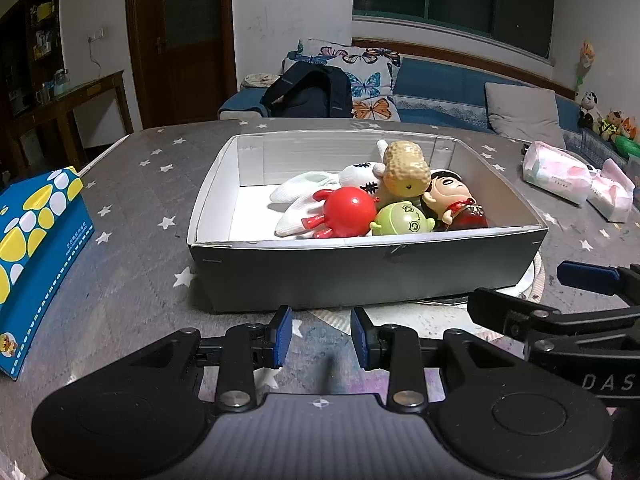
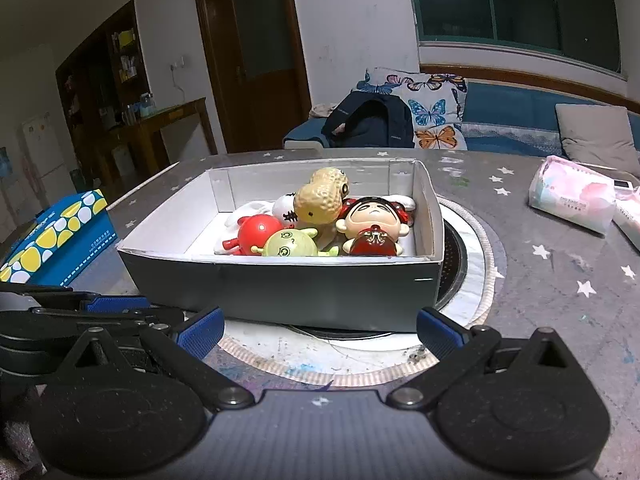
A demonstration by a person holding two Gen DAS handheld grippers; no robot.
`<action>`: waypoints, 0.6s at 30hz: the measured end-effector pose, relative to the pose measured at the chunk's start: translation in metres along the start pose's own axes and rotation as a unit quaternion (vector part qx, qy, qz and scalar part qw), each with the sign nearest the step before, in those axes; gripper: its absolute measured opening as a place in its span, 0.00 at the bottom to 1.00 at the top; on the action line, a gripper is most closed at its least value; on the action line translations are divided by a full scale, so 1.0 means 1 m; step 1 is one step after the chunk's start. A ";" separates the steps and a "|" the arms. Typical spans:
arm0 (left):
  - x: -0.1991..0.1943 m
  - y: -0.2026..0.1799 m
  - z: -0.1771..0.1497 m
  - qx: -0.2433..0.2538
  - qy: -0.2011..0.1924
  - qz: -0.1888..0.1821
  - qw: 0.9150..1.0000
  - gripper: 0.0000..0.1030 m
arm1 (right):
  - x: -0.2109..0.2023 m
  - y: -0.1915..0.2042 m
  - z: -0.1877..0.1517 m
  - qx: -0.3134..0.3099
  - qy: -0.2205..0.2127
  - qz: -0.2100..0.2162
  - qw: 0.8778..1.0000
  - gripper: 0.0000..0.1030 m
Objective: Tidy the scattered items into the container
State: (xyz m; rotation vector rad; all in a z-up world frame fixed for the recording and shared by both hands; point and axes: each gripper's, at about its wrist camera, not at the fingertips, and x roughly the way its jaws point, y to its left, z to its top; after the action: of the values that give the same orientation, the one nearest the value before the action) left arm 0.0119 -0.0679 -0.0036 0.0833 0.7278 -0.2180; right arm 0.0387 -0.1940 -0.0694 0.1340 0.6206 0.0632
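A grey cardboard box (image 1: 360,272) (image 2: 280,292) with a white inside stands on the table. In it lie a peanut toy (image 1: 406,168) (image 2: 322,196), a red round toy (image 1: 348,212) (image 2: 258,230), a green round toy (image 1: 400,220) (image 2: 290,242), a doll in red (image 1: 452,200) (image 2: 374,222) and a white plush (image 1: 308,196). My left gripper (image 1: 320,336) is open and empty, just in front of the box. My right gripper (image 2: 320,332) is open wide and empty, in front of the box; it also shows in the left wrist view (image 1: 560,300).
A blue tissue box with yellow and white spots (image 1: 32,240) (image 2: 56,240) lies left of the box. Pink-white tissue packs (image 1: 560,176) (image 2: 572,196) lie at the right. A round hob ring (image 2: 476,240) sits under the box's right end. A sofa stands behind the table.
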 end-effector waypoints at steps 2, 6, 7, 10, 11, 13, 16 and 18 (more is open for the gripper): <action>0.001 0.000 0.001 0.000 0.001 0.000 1.000 0.33 | 0.002 0.000 0.000 0.000 0.002 0.000 1.000 1.00; 0.004 0.001 0.001 -0.001 0.005 0.001 1.000 0.33 | 0.004 -0.001 0.001 0.000 0.004 -0.002 1.000 1.00; 0.005 0.001 0.001 -0.002 0.007 0.001 1.000 0.33 | 0.005 -0.001 0.001 0.000 0.005 -0.002 1.000 1.00; 0.007 0.001 0.002 -0.002 0.009 0.001 1.000 0.33 | 0.007 -0.001 0.002 -0.001 0.007 -0.003 1.000 1.00; 0.007 0.000 0.002 -0.002 0.009 0.001 1.000 0.33 | 0.008 -0.001 0.002 0.000 0.008 -0.003 1.000 1.00; 0.008 0.000 0.002 -0.002 0.009 0.001 1.000 0.33 | 0.010 -0.002 0.003 0.000 0.009 -0.004 1.000 1.00; 0.008 0.000 0.003 -0.002 0.010 0.002 1.000 0.33 | 0.011 -0.003 0.003 0.001 0.011 -0.005 1.000 1.00; 0.009 -0.001 0.004 -0.001 0.009 0.003 1.000 0.33 | 0.012 -0.003 0.004 0.002 0.012 -0.006 1.000 1.00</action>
State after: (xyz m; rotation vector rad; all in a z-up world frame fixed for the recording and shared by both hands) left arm 0.0208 -0.0706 -0.0067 0.0865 0.7454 -0.2114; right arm 0.0510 -0.1965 -0.0740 0.1330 0.6454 0.0529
